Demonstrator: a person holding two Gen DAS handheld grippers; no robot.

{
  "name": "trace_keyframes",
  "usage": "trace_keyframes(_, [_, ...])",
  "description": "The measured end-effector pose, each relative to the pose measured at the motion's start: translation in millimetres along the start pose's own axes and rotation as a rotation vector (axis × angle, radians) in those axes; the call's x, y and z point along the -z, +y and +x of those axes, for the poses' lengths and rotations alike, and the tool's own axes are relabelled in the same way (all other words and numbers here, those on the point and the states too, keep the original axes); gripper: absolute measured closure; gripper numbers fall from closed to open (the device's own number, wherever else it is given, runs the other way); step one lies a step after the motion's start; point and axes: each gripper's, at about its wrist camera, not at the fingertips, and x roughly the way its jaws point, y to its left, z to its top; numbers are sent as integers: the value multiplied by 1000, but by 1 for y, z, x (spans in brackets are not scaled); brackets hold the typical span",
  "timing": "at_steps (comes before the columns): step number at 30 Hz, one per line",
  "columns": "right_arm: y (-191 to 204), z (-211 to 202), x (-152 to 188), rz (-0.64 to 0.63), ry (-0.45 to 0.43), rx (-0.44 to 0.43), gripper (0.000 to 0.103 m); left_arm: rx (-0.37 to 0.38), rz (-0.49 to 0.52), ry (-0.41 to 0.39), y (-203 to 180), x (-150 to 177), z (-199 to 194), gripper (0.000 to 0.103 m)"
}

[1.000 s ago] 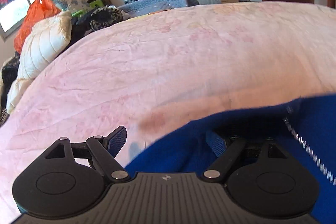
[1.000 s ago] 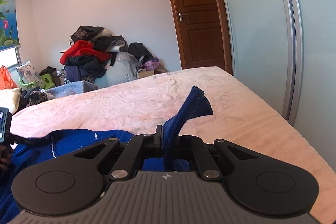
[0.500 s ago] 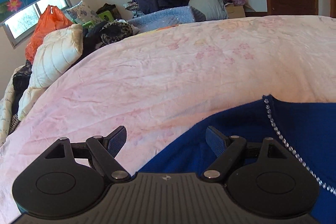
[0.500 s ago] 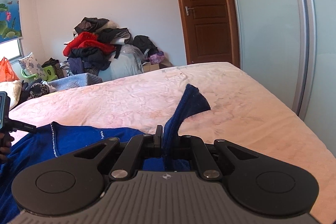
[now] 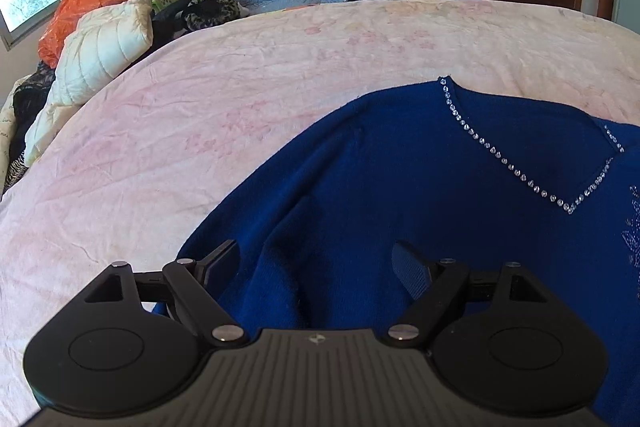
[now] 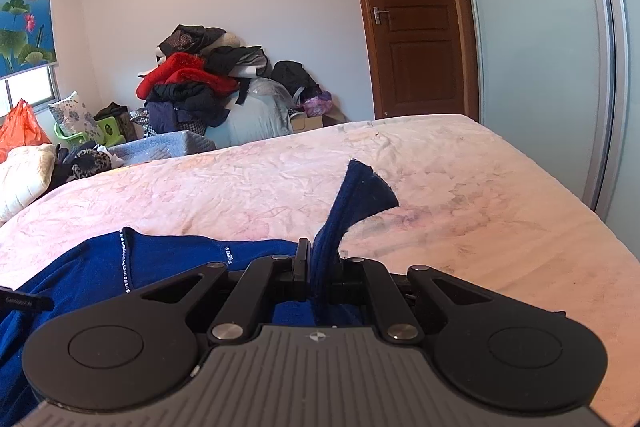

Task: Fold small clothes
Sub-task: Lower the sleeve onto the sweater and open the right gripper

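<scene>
A blue sweater [image 5: 420, 179] with a rhinestone V neckline lies on the pink bed [image 5: 200, 99]. My left gripper [image 5: 316, 263] is open, its fingers spread over the sweater's left shoulder part, nothing held between them. In the right wrist view my right gripper [image 6: 320, 263] is shut on a fold of the blue sweater [image 6: 352, 199], which sticks up beyond the fingers. The rest of the sweater [image 6: 160, 263] lies to the left on the bed [image 6: 460, 187].
A cream quilted pillow [image 5: 96, 55] and an orange bag [image 5: 76, 3] lie at the bed's left side. A pile of clothes [image 6: 200, 83] stands against the far wall. A wooden door [image 6: 416, 15] and a sliding wardrobe [image 6: 540, 47] are at the right.
The left gripper has moved over the sweater, so more blue fabric and the neckline show. The right gripper stays shut on the sweater fold and has shifted slightly.
</scene>
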Motion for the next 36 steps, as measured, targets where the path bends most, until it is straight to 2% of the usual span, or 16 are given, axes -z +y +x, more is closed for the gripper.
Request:
trace_keyframes(11, [45, 33, -5, -70, 37, -49, 93, -32, -12, 7, 14, 21, -18, 20])
trace_keyframes(15, [79, 49, -4, -161, 53, -69, 93, -30, -12, 3, 21, 29, -28, 20])
trace_keyframes(21, [138, 70, 5, -300, 77, -127, 93, 29, -42, 40, 32, 41, -37, 20])
trace_keyframes(36, [245, 86, 31, -480, 94, -242, 94, -26, -67, 32, 46, 50, -43, 19])
